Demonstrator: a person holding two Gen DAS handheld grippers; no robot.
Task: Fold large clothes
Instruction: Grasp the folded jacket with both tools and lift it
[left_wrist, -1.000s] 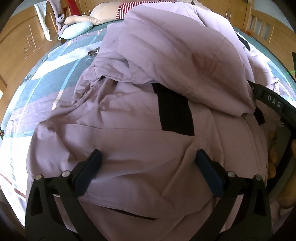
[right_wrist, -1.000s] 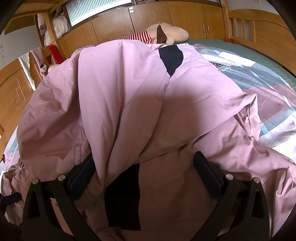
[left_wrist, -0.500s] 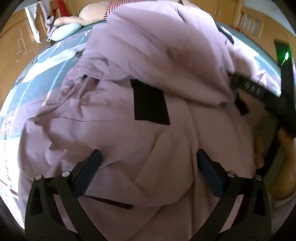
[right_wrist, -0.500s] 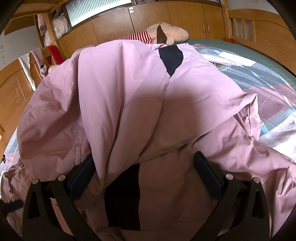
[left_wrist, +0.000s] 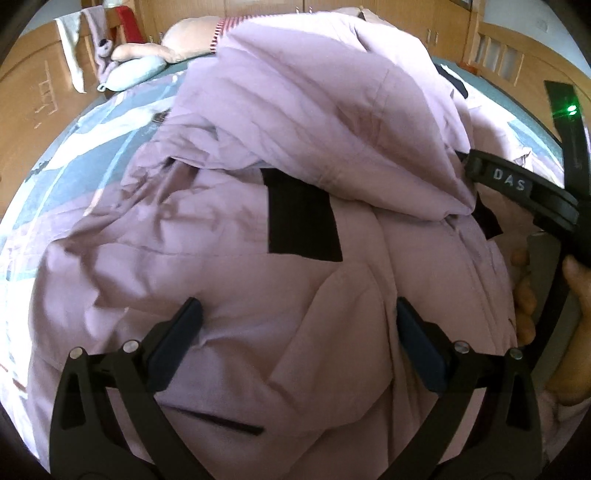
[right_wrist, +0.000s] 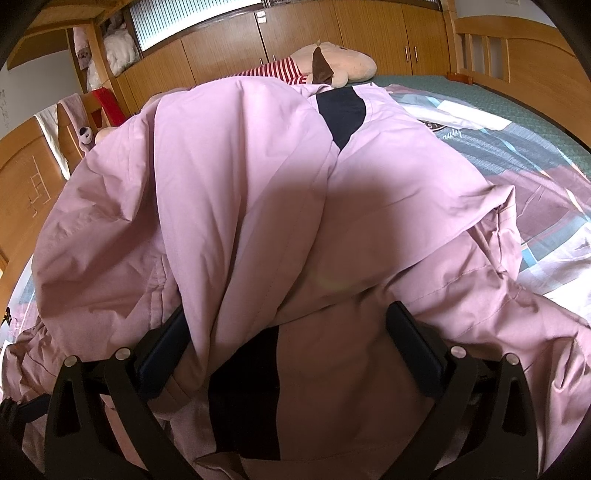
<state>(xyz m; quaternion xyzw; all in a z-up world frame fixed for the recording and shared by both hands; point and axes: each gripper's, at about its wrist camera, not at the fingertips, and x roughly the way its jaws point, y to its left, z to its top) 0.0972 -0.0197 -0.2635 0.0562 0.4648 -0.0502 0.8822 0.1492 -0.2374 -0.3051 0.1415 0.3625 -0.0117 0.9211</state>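
Both tongs are held wide open: left gripper (left_wrist: 295, 328) hovers over the puffy pale-pink padded jacket (left_wrist: 229, 236), right gripper (right_wrist: 291, 332) has a draped fold bunched between its jaws, unclamped. Jacket's heaped on the patterned bedsheet (right_wrist: 517, 144). Looks soft, bulky, probably slippery, so best grabbed by seams or hem.

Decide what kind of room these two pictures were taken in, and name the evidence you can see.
Almost certainly a bedroom. A large pink jacket lies on a bed with a patterned blue and mauve cover, a big plush toy in a red-striped top rests beyond it, and wooden wardrobe doors line the far wall.
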